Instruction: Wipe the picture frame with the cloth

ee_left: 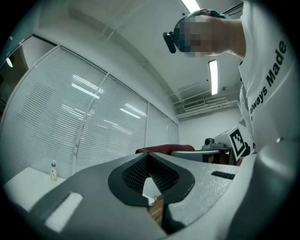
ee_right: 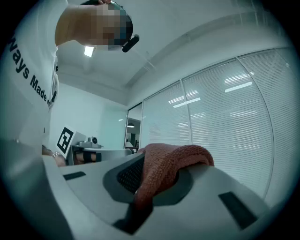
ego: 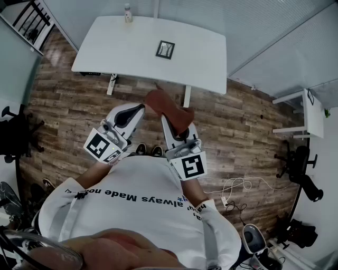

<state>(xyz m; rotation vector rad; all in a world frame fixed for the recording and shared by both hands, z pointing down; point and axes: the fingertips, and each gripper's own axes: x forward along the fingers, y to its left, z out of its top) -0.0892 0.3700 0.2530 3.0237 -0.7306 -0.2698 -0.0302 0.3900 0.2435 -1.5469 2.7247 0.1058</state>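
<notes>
The small dark picture frame (ego: 165, 49) lies flat on the white table (ego: 116, 52), well ahead of both grippers. My right gripper (ego: 167, 121) is shut on a rust-brown cloth (ego: 170, 109), which drapes over its jaws; in the right gripper view the cloth (ee_right: 173, 159) bulges out between that gripper's (ee_right: 140, 183) fingers. Beside it on the left, my left gripper (ego: 137, 108) is held at chest height over the wooden floor. In the left gripper view its jaws (ee_left: 147, 157) meet at the tips with nothing between them, and the cloth (ee_left: 164, 149) shows just behind.
A small bottle (ego: 128, 13) stands at the table's far edge. A dark rack (ego: 31, 21) is at the back left, a white side table (ego: 309, 113) on the right. Office chairs (ego: 18, 132) (ego: 303, 171) flank me, and cables (ego: 232, 190) lie on the floor to my right.
</notes>
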